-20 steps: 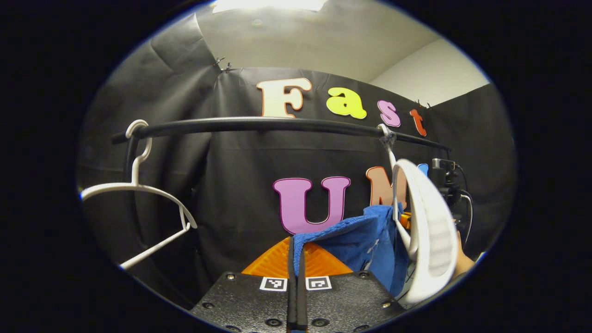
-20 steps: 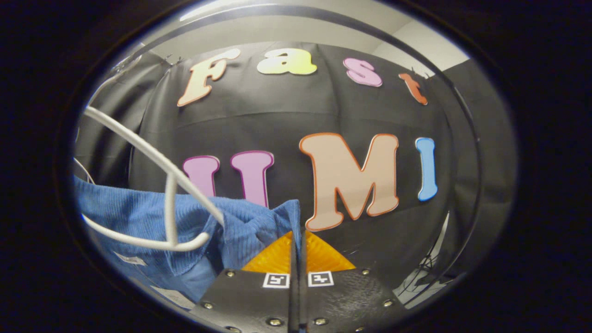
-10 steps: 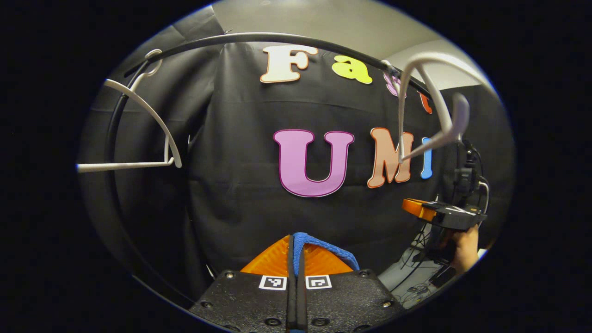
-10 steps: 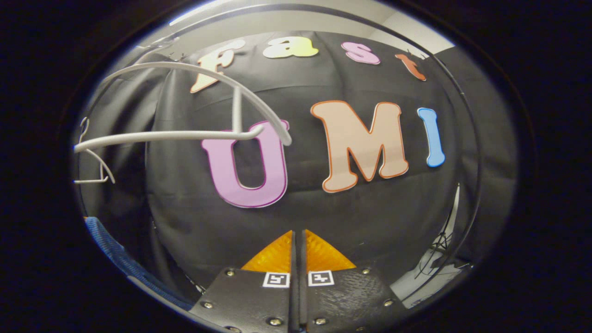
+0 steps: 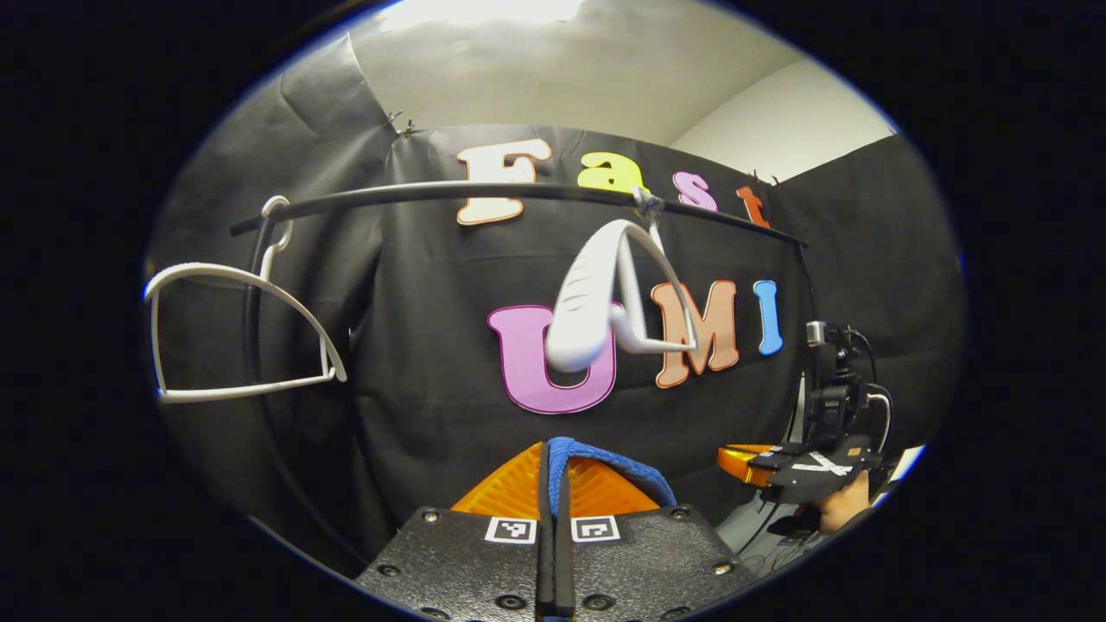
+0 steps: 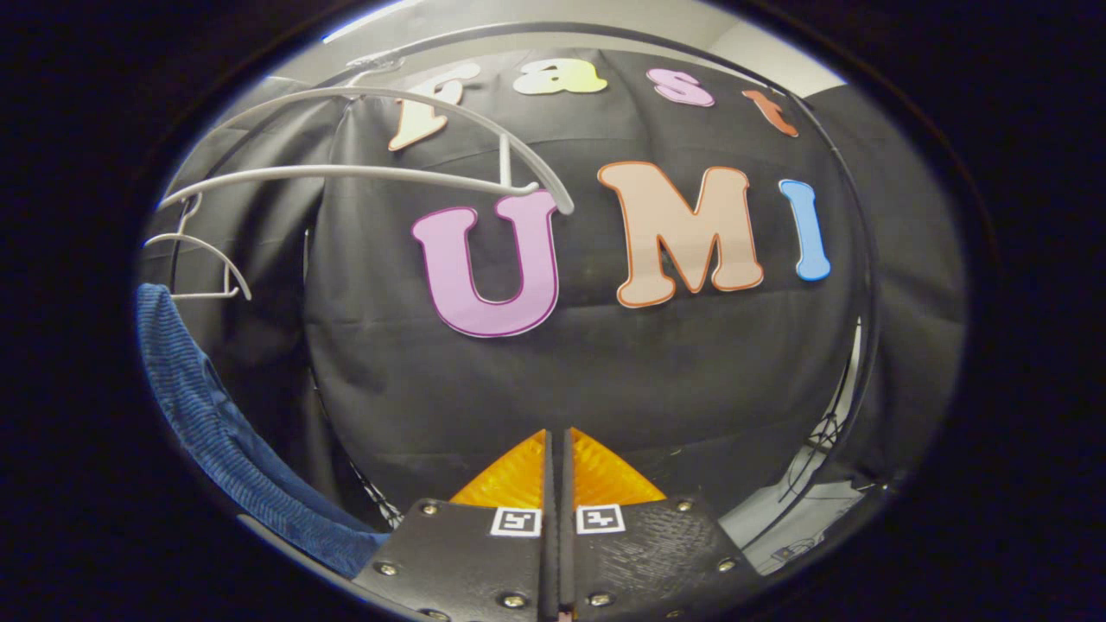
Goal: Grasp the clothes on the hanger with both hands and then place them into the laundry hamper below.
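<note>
A: L gripper (image 5: 553, 466)?
B: Jaws pinched tight, a blue fold caught between the fingers, pointing fwd.
A: R gripper (image 6: 558, 458)?
B: Fingers closed flat together, level, held by a hand (image 5: 836, 510) low on the right.

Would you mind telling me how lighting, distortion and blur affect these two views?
Left gripper view: a ceiling light blows out at the top edge; the near white hanger looks soft; the fisheye bows the black rail. Right gripper view: dimmer, the rail curves strongly along the edge, and the blue garment keeps its ribbed texture.
</note>
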`<move>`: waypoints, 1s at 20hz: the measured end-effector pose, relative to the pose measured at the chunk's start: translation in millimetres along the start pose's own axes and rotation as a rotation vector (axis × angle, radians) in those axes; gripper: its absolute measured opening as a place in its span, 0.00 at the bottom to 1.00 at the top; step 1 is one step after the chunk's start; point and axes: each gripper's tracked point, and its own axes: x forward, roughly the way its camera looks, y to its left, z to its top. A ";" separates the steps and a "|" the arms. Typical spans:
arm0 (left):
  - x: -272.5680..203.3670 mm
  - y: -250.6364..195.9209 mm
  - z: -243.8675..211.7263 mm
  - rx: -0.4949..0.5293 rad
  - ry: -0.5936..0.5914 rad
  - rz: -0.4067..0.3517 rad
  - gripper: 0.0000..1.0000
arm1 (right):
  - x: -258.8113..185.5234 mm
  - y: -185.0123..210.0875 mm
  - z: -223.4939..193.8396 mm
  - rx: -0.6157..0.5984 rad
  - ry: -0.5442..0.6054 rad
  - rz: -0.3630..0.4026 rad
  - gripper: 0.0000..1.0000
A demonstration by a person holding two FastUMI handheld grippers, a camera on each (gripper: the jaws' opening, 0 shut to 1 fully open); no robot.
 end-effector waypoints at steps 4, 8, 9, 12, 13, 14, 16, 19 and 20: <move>-2.6 -24.9 -0.5 -0.015 0.011 -0.020 0.00 | -22.9 10.0 5.0 0.001 -0.011 0.025 0.01; -4.3 -44.8 3.1 -0.031 -0.004 -0.033 0.00 | -42.4 3.2 8.6 0.001 -0.016 0.018 0.01; -0.9 -49.1 2.7 -0.031 -0.004 -0.030 0.01 | -44.1 2.9 10.1 0.008 -0.016 0.019 0.05; 7.2 -61.8 2.3 -0.049 0.002 -0.027 0.01 | -55.5 -1.1 13.7 0.017 -0.013 0.003 0.01; 10.1 -68.4 2.0 -0.052 0.002 -0.029 0.01 | -57.9 -3.4 15.0 0.012 -0.013 -0.001 0.01; 14.2 -75.1 4.0 -0.053 -0.004 -0.036 0.01 | -60.1 -4.7 17.6 0.009 -0.018 0.001 0.01; 21.0 -87.7 7.1 -0.055 -0.019 -0.045 0.01 | -64.2 -8.7 16.1 0.002 -0.018 0.000 0.01; 29.8 -106.8 8.2 -0.052 -0.051 -0.044 0.01 | -70.8 -24.7 12.2 -0.013 -0.019 -0.027 0.01; 34.0 -111.9 5.0 -0.047 -0.055 -0.042 0.01 | -71.8 -30.0 8.4 -0.013 -0.019 -0.036 0.01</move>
